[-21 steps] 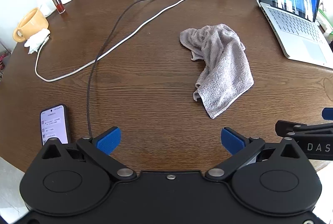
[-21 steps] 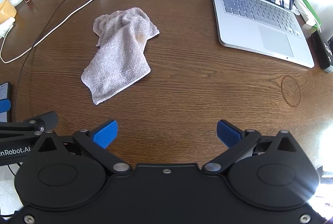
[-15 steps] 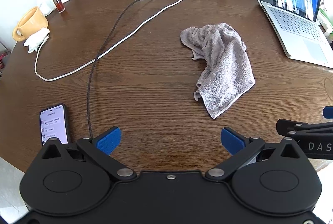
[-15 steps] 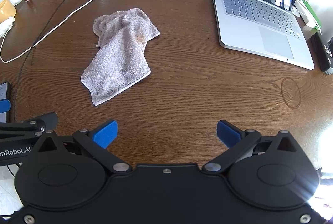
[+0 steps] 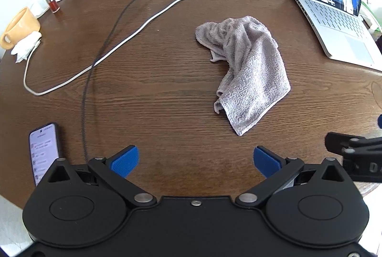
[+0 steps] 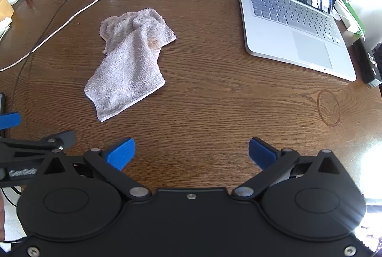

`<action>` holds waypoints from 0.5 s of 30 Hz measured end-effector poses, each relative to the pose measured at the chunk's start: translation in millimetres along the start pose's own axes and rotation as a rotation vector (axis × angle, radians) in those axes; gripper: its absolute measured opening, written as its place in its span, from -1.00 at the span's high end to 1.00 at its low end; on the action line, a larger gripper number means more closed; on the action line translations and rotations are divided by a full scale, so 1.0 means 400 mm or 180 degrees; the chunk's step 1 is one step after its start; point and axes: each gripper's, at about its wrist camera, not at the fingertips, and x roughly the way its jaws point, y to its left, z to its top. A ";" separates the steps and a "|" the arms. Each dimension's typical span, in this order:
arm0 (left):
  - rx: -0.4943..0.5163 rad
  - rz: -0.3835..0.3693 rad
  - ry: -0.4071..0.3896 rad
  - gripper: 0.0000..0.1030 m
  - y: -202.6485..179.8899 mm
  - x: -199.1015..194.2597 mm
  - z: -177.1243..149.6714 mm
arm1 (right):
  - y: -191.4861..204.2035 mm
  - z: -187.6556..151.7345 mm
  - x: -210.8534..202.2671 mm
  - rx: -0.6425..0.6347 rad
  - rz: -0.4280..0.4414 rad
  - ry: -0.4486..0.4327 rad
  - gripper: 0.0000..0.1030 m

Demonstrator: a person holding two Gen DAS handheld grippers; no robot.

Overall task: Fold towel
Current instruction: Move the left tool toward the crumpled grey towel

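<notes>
**Both tools closing in on the towel, nothing grasped yet**

Change since a moment ago: the towel [image 5: 248,70] sits larger and lower in both wrist views, so we've moved toward it. The towel itself hasn't shifted on the counter [image 5: 167,94]. We read this as the approach phase; folding hasn't started.

Left tool [image 5: 194,160]: released, blue pads spread wide, only bare counter between them, short of the towel's near corner. Right tool [image 6: 191,153]: also released, pads wide, nothing between them, towel ahead and to its left.

Towel state: grey terry, crumpled, not flat. Far end is bunched and wrinkled, near end lies as a flatter flap tapering to a corner pointing at us. Small brownish stain near its middle in the right wrist view. Layers overlap, so some corners are hidden.

Towel position: mid-counter, well apart from the laptop [image 6: 293,18] on its right, white cable [image 5: 143,23] off to its left.

We'd judge it needs spreading flat before any fold.
</notes>
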 end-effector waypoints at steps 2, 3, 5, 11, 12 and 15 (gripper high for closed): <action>0.0022 0.0002 0.0013 -1.00 -0.023 0.021 0.000 | -0.006 -0.004 -0.005 -0.0006 -0.0006 -0.0014 -0.98; 0.0030 -0.0016 0.0023 -1.00 -0.040 0.033 0.001 | -0.007 -0.005 -0.005 -0.0006 -0.0011 -0.0020 -0.98; 0.0000 -0.0085 0.0011 -1.00 -0.046 0.043 0.004 | -0.010 -0.007 -0.006 -0.0006 -0.0036 -0.0042 -0.98; -0.0305 -0.0291 0.0059 -0.96 -0.052 0.075 0.014 | -0.034 -0.005 -0.008 0.0008 -0.0015 -0.0076 -0.98; -0.0357 -0.0322 0.0092 -0.92 -0.053 0.081 0.017 | -0.034 -0.006 -0.008 0.0006 -0.0012 -0.0078 -0.98; -0.0515 -0.0378 0.0119 -0.83 -0.055 0.091 0.021 | -0.044 -0.004 -0.005 -0.0011 0.0025 -0.0074 -0.98</action>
